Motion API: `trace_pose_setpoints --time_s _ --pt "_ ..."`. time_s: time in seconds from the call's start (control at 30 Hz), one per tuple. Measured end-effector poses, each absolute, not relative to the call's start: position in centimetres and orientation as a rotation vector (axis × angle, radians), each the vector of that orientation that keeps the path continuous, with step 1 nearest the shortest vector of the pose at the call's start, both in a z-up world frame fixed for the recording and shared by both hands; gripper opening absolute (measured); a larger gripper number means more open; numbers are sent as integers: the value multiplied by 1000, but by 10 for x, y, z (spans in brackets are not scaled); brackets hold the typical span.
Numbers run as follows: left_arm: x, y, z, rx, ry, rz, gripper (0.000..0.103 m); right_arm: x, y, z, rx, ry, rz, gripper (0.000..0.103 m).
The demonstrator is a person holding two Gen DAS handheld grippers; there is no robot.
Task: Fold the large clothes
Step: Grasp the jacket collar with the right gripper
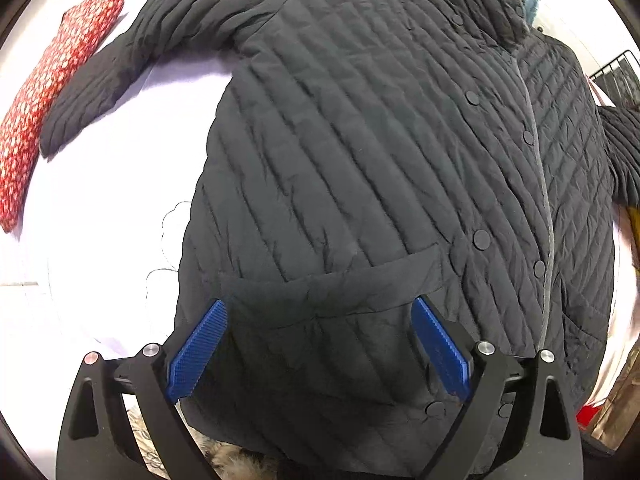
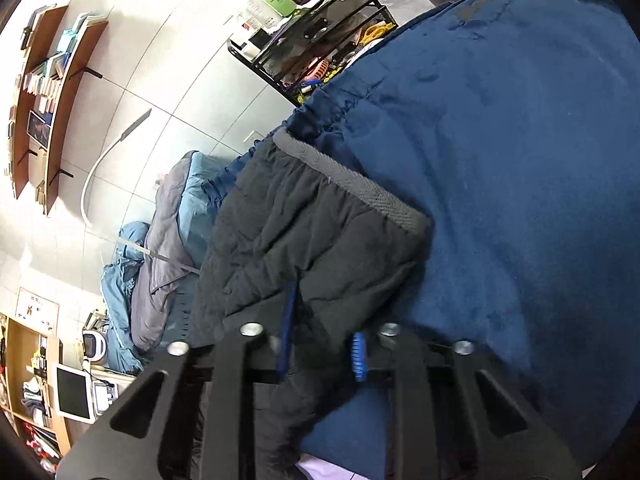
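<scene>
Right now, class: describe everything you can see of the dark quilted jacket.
The quilted jacket is dark, puffy fabric stitched in diagonal channels, with round snap buttons, grey edging and a flap pocket. It lies front up, spread on the white surface, one sleeve angled toward the red patterned cushion. The open left gripper hovers over its hem; the right gripper pinches its grey-trimmed cuff.

Black gripper (image 1: 320,340) frames, blue ribbed pads (image 1: 198,346), silver screws

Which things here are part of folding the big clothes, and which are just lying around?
Part of the job:
- black quilted jacket
- its cuff, pinched in the right tongs
- left tongs, open above the jacket

Lying about:
- red patterned cushion
- blue blanket
- wire rack
</scene>
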State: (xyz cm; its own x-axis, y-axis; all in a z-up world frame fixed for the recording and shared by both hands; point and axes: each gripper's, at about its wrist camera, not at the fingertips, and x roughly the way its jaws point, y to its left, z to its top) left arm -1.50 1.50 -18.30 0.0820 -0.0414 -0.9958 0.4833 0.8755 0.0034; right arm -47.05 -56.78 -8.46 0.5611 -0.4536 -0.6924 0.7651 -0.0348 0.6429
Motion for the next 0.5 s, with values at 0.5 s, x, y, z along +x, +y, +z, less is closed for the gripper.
trace_pose_setpoints --time_s 0.5 --pt "18 34 -194 320 1438 -427 91 -276 -456 67 710 453 -552 9"
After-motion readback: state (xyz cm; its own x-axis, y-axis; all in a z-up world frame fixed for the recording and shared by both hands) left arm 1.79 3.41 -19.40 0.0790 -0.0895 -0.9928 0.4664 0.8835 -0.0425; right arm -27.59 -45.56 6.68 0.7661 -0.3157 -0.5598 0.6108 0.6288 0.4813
